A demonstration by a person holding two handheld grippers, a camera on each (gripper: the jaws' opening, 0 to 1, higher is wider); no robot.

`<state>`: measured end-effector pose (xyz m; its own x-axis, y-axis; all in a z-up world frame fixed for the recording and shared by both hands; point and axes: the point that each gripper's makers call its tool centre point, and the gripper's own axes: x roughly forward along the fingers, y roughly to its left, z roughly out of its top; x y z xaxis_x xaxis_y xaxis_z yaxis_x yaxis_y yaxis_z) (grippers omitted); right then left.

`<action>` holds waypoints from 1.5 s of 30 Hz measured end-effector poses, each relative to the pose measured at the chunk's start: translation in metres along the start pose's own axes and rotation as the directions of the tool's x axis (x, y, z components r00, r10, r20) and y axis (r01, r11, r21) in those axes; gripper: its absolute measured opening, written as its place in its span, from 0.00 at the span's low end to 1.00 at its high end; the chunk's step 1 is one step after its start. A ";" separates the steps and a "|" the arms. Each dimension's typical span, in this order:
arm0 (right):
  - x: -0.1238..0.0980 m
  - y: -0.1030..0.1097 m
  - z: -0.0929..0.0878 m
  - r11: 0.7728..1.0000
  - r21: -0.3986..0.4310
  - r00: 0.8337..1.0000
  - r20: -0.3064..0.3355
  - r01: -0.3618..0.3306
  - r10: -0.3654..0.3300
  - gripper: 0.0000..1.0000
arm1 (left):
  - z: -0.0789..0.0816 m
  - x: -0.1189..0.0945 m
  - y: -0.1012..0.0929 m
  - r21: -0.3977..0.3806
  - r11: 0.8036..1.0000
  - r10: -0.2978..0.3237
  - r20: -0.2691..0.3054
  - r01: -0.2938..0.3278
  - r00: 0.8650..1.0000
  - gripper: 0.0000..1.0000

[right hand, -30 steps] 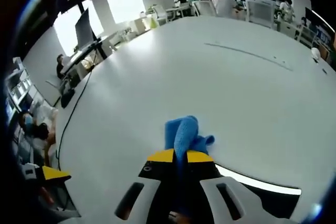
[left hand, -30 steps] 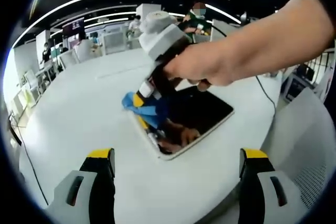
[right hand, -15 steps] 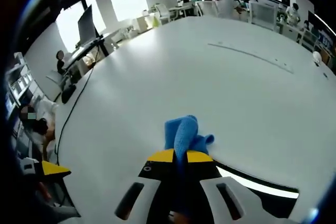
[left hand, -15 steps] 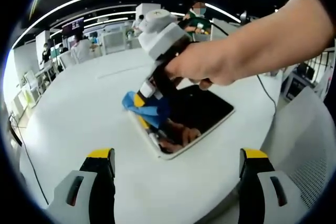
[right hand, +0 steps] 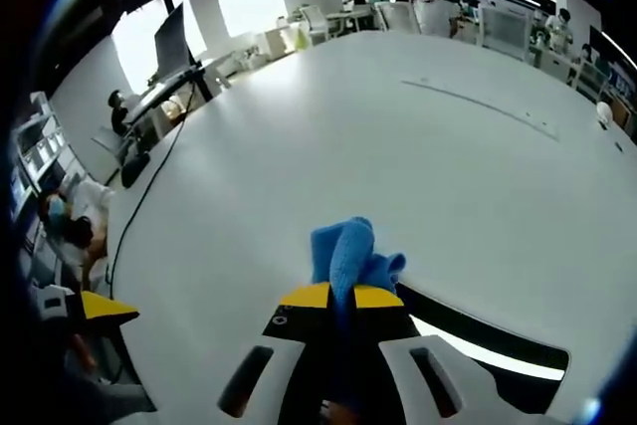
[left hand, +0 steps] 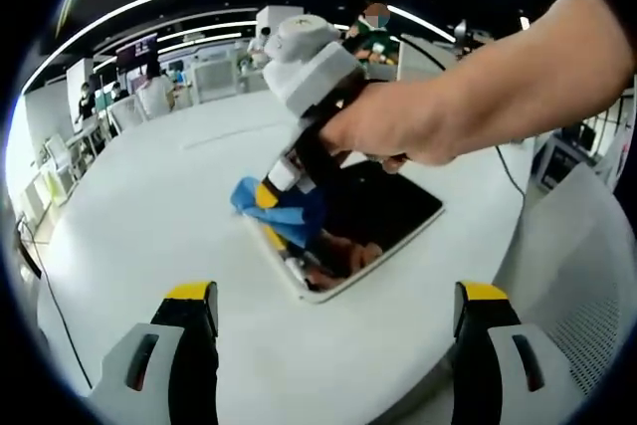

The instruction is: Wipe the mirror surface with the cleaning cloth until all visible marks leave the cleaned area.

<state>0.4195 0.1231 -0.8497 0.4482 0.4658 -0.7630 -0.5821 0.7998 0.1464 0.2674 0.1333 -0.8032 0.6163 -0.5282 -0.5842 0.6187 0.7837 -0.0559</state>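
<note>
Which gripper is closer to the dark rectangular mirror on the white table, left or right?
Right. The right gripper presses the blue cleaning cloth onto the dark rectangular mirror; the left gripper hangs open short of its near edge, apart from it.

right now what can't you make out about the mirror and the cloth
- Left gripper view: the mirror near its upper left corner is covered by the blue cloth and the right hand-held gripper, so marks there stay hidden.
- Right gripper view: the mirror is cut off by the gripper body, leaving an edge strip.
- Marks on the glass: reflections make them impossible to tell.
</note>
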 end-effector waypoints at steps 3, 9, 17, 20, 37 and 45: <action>-0.001 0.002 -0.002 1.000 -0.001 1.000 0.000 -0.003 0.003 0.01 | 0.000 0.000 0.000 0.001 1.000 0.000 0.000 0.000 1.000 0.99; -0.004 0.005 -0.005 1.000 0.002 1.000 0.002 -0.006 0.006 0.01 | 0.000 -0.001 0.000 0.000 1.000 0.001 0.001 -0.001 1.000 0.99; -0.008 0.011 -0.012 1.000 0.005 1.000 -0.001 -0.024 0.024 0.01 | 0.001 -0.001 -0.001 -0.001 1.000 0.001 0.001 -0.001 1.000 0.99; -0.009 0.014 -0.015 1.000 -0.004 1.000 -0.002 -0.027 0.027 0.01 | 0.000 -0.001 -0.001 -0.005 1.000 -0.001 -0.002 0.001 1.000 0.98; -0.017 0.031 -0.029 0.998 -0.023 0.998 0.009 -0.061 0.061 0.01 | 0.004 -0.001 0.000 -0.006 1.000 0.004 0.016 -0.003 1.000 0.99; -0.018 0.033 -0.031 0.997 -0.020 0.998 0.012 -0.068 0.068 0.01 | 0.003 -0.001 0.000 -0.004 1.000 0.002 0.012 -0.001 1.000 0.99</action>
<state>0.3712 0.1294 -0.8504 0.4157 0.5239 -0.7434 -0.6245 0.7587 0.1854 0.2684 0.1330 -0.8003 0.6230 -0.5309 -0.5745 0.6156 0.7859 -0.0586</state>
